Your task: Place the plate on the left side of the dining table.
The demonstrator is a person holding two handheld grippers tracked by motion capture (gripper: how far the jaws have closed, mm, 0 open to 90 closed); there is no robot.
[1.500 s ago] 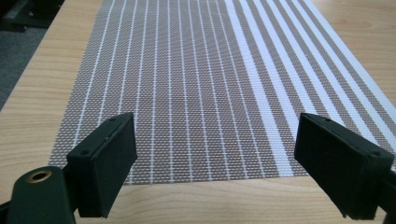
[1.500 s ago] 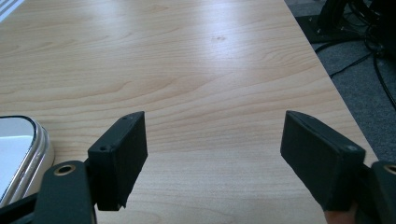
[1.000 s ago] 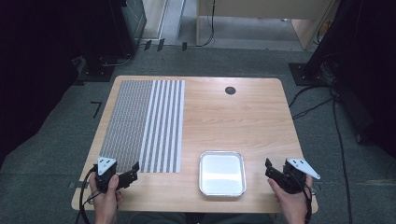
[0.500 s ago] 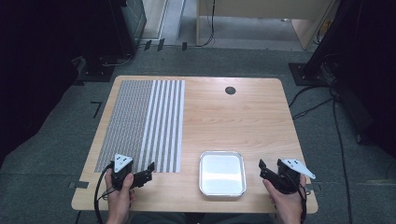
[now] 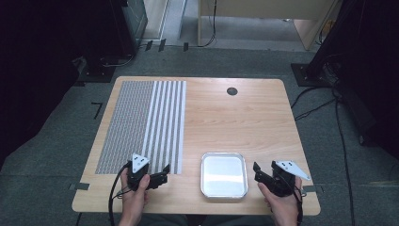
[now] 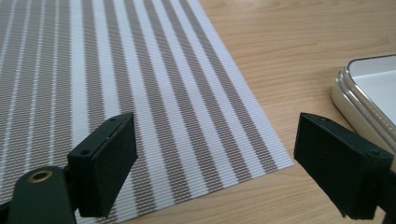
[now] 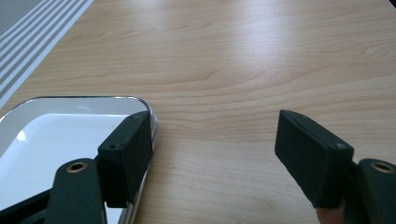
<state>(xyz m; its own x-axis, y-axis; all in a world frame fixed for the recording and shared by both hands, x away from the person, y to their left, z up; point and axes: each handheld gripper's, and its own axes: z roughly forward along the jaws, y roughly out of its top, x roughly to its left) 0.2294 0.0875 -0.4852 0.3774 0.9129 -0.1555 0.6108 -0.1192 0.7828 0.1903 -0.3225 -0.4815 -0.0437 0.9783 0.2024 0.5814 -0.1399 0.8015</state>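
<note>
Approach step: both claws gaping, L claw (image 5: 162,175) at mat (image 5: 141,123) corner, R claw (image 5: 257,170) beside tray (image 5: 224,174). Next I'd close in.

The table (image 5: 244,117) is seen as pale wood, smooth with a soft sheen. A woven, ribbed, matt cloth look is shown by the striped mat (image 6: 116,84). The tray (image 7: 51,135) is glossy metal, white inside. Matt black plastic is seen on both grippers' jaws.

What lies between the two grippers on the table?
The tray, empty, lies between the left gripper and right gripper, with bare wood on each side, as the high view shows.
</note>
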